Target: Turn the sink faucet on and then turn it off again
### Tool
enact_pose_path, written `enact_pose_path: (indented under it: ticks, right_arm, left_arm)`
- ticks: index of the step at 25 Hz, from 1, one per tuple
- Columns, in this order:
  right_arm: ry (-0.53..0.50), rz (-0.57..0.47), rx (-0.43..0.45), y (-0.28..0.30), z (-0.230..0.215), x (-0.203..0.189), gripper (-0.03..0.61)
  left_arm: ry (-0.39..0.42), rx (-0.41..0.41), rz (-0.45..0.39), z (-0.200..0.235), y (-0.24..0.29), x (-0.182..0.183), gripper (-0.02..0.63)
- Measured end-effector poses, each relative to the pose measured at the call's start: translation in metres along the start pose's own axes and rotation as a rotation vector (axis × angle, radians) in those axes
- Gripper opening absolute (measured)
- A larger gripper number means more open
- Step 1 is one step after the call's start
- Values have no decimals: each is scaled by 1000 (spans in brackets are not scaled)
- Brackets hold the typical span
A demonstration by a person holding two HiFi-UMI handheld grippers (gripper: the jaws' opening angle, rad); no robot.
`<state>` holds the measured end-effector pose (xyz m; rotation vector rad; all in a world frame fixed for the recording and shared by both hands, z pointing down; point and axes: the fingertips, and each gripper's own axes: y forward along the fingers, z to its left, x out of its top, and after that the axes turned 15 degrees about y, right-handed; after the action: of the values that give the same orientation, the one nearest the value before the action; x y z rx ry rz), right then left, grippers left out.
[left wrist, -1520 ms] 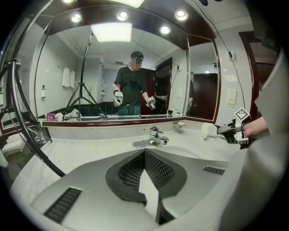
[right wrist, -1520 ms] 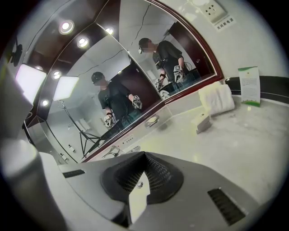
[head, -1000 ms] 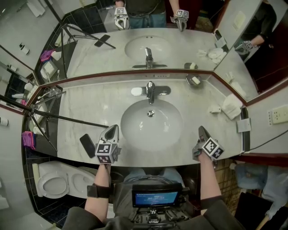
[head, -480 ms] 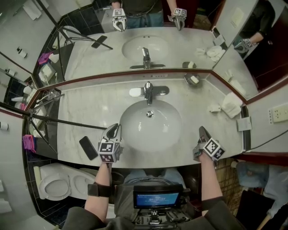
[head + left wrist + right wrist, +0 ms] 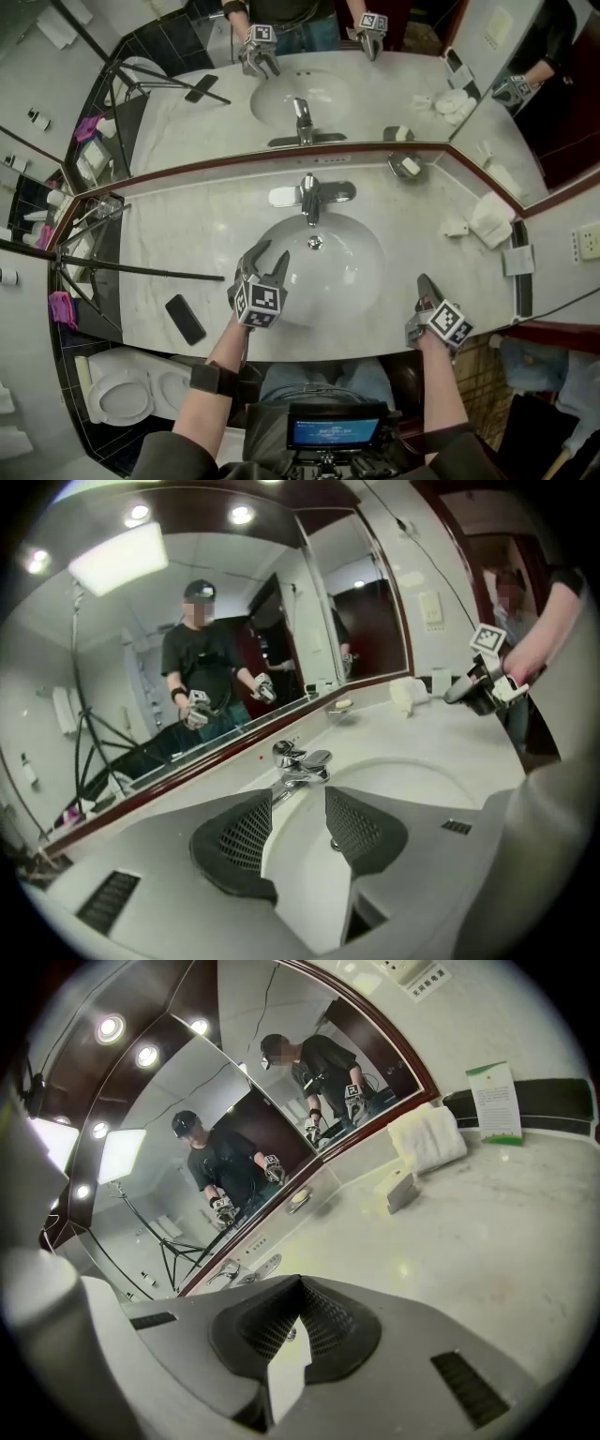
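While the left gripper [image 5: 271, 260] hung over the near-left part of the sink basin [image 5: 342, 272], its jaws had just been opening and stood wide apart with nothing between them. Through that gap, the left gripper view showed the chrome faucet [image 5: 312, 193] straight ahead at the basin's far rim, well apart from the fingertips. The left forearm reached in from the counter's near edge with a dark band at the wrist. Its gripper was tilted downward, the marker cube facing up and back toward the person.

The right gripper [image 5: 423, 280] was held to the right of the basin, above the counter [image 5: 187, 225] near its front edge. Its jaws were drawn together on nothing and pointed forward and somewhat down, with the forearm straight behind. From that gripper the faucet lay ahead and to the left.

A dark phone [image 5: 186, 319] lay on the counter to the left of the left gripper. A folded towel [image 5: 491, 218] sat ahead and to the right of the right gripper.
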<state>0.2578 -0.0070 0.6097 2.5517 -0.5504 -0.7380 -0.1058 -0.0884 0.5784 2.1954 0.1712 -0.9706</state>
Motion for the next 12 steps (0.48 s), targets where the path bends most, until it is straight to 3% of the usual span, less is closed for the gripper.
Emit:
enact_pose_path:
  ticks: [7, 12]
  right_arm:
    - [43, 34, 2, 17, -12, -30, 17]
    - [64, 40, 5, 23, -21, -44, 17]
  left_arm:
    - [450, 57, -21, 0, 58, 29, 191]
    - [607, 79, -45, 13, 97, 33, 195]
